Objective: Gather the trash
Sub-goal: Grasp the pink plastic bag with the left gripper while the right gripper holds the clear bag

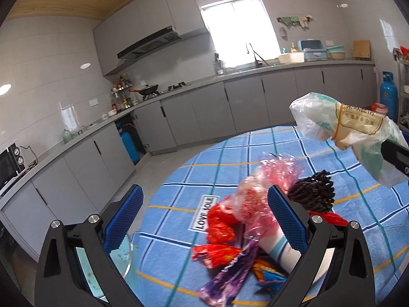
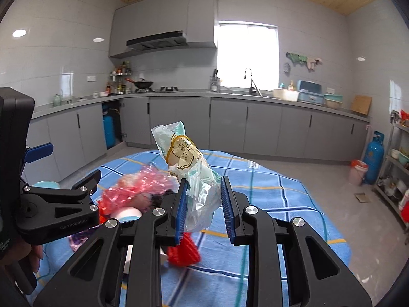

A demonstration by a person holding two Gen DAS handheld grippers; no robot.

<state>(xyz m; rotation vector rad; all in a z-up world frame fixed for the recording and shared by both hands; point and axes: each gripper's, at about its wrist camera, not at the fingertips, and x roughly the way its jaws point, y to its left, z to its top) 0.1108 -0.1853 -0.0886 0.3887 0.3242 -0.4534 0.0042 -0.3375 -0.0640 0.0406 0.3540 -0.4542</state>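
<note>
A: Where's your right gripper (image 2: 203, 204) now?

B: Raised over the blue checked tablecloth (image 2: 268, 199) and tipped slightly downward. Its blue pads pinch a clear plastic bag (image 2: 194, 174) with a yellow-printed wrapper inside; the bag sticks up past the fingertips.

A: And your left gripper (image 1: 204, 212)?

B: Spread wide, nothing pressed between the pads. It leans over the table edge, angled a little down. Just ahead of its fingers lies the trash heap: crumpled pink cellophane (image 1: 265, 186), red wrappers (image 1: 219, 225), a purple wrapper (image 1: 230, 273), a black ridged piece (image 1: 313, 192) beyond the right finger.

A: And the bag from there?

B: Up to its right, in the air.
</note>
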